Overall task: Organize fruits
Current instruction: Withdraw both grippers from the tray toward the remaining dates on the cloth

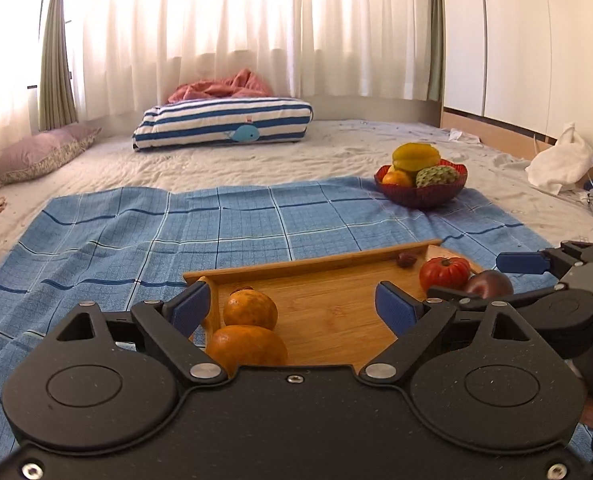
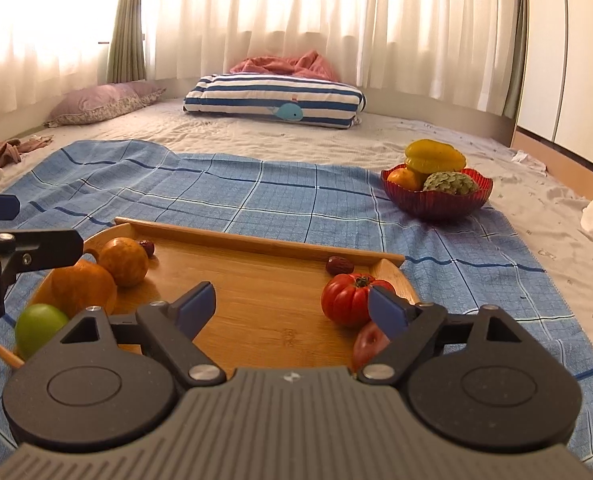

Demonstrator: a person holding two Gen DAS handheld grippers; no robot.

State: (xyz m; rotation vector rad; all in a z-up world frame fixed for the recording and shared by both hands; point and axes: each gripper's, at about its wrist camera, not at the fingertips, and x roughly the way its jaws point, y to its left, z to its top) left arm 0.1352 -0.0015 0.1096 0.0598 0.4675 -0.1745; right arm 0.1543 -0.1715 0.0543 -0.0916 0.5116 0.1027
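Observation:
A wooden tray (image 2: 268, 312) lies on a blue checked cloth (image 2: 216, 188). On its left side sit two orange fruits (image 2: 123, 261) (image 2: 82, 286) and a green apple (image 2: 38, 330); on its right a red ribbed tomato (image 2: 346, 298), a dark red fruit (image 2: 370, 344) and a small date (image 2: 339, 266). My right gripper (image 2: 292, 306) hovers open over the tray's near edge, nothing between its fingers. My left gripper (image 1: 292, 306) is open above the tray's left end, beside the orange fruits (image 1: 250, 310). A red bowl (image 2: 436, 198) at the cloth's far right holds a starfruit (image 2: 434, 156) and other fruit.
The cloth (image 1: 136, 232) covers a bed. A striped whale pillow (image 2: 276, 100), a pink blanket (image 2: 288, 65) and a purple pillow (image 2: 100, 102) lie at the far end before white curtains. White fabric (image 1: 560, 162) sits by the right wall.

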